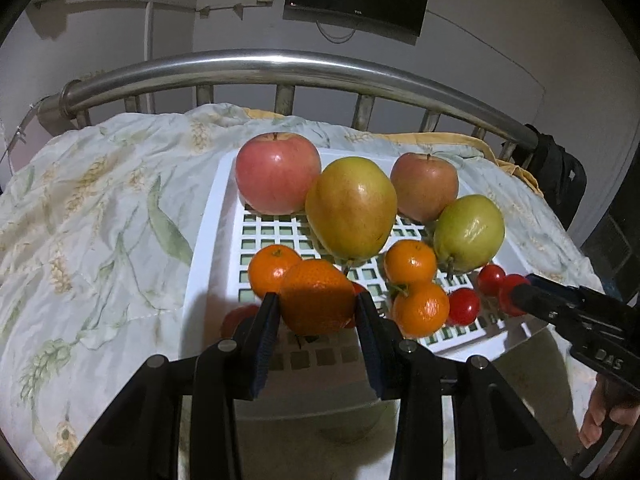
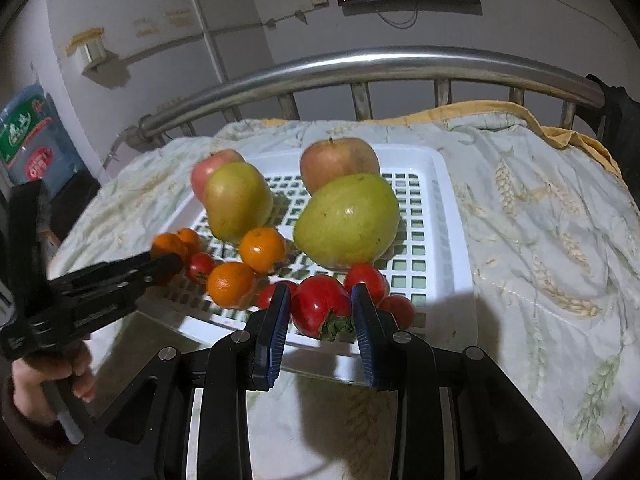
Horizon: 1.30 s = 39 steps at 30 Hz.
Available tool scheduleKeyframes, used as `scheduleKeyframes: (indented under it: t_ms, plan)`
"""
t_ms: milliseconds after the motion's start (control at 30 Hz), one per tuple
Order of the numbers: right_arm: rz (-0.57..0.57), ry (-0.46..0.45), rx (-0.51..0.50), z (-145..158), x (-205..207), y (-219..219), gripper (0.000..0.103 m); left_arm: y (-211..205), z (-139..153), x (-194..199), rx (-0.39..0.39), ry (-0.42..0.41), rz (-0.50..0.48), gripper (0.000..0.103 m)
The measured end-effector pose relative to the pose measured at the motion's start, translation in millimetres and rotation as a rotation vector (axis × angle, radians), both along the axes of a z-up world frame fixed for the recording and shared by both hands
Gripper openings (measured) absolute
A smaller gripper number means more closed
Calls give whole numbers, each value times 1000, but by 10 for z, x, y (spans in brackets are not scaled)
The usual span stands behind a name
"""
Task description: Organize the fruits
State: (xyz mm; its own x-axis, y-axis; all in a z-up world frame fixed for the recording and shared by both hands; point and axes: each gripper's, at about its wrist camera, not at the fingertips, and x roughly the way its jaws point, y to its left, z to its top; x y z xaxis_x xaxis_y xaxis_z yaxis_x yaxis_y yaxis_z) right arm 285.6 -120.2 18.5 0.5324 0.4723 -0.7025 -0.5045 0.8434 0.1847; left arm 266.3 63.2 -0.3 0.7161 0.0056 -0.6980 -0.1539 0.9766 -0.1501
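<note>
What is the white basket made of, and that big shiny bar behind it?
The white basket looks like moulded plastic: smooth, slightly glossy, with a neat grid of square holes in its floor. The bar looks like polished metal, probably steel: silvery, with bright streaks of reflected light along its curve. Neither can be told for sure by look alone.

Two apples (image 1: 278,172), two pears (image 1: 351,208), four mandarins (image 1: 410,261), perhaps five tomatoes (image 2: 320,306), one tray (image 1: 212,216).
</note>
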Motion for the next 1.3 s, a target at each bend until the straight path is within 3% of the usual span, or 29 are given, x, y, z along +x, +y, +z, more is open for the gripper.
scheduleKeyframes:
  t_ms: [133, 500, 600, 700, 733, 833, 1300]
  plan:
    - [-2, 5, -43, -136, 25, 39, 30, -37, -23, -61, 41, -10, 0, 41]
    - [-4, -17, -93, -217, 3, 106, 34, -52, -135, -22, 29, 32, 12, 43]
    - [-13, -12, -72, -190, -14, 70, 48, -48, -66, -43, -7, 18, -3, 62]
    - [-41, -52, -18, -49, -114, -41, 86, -111, 102, -150, 11, -40, -2, 92]
    - [-48, -73, 7, 16, -160, -89, 93, -138, 174, -204, 33, -76, 8, 100]
    - [-57, -118, 53, 205, -288, -196, 102, -204, 394, -357, 34, -157, 4, 103]
    - [-155, -311, 140, 874, -1070, -614, 103, -584, 1113, -1215, -4, -381, -102, 103]
